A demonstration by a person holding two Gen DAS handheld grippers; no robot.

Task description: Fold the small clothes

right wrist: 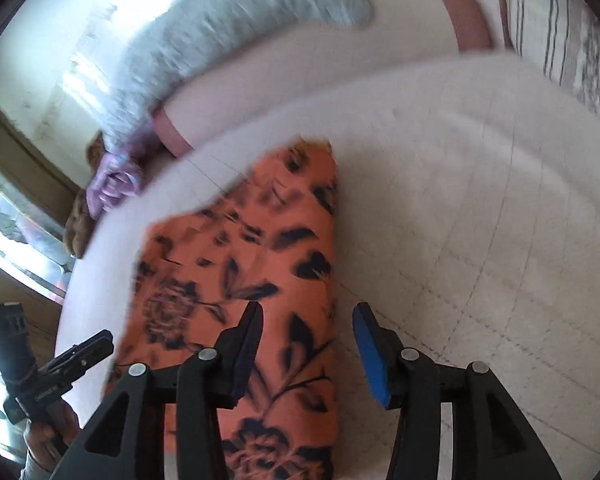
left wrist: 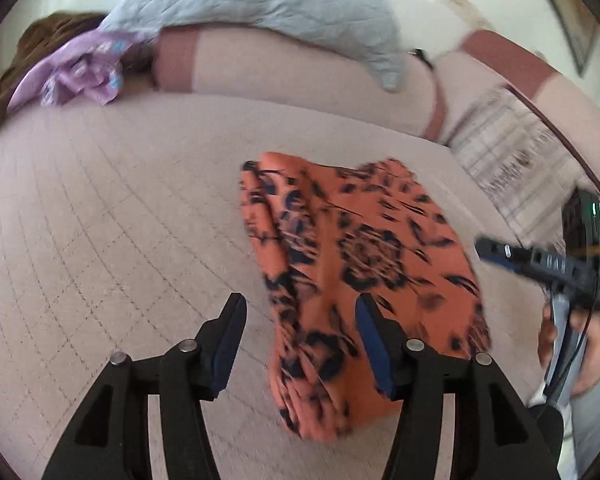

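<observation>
An orange garment with a dark floral print (left wrist: 356,272) lies folded on the pale quilted bed cover (left wrist: 100,220). My left gripper (left wrist: 300,308) is open and empty, hovering over the garment's left near edge. My right gripper (right wrist: 308,320) is open and empty above the garment's right edge (right wrist: 260,248). The right gripper also shows in the left wrist view (left wrist: 540,264) at the garment's right side. The left gripper shows in the right wrist view (right wrist: 80,352) at the lower left.
A grey quilted blanket (left wrist: 260,4) lies over pink pillows (left wrist: 300,68) at the back. A crumpled purple garment (left wrist: 80,72) and a brown cloth (left wrist: 4,92) lie at the back left. A striped pillow (left wrist: 512,148) lies at the right.
</observation>
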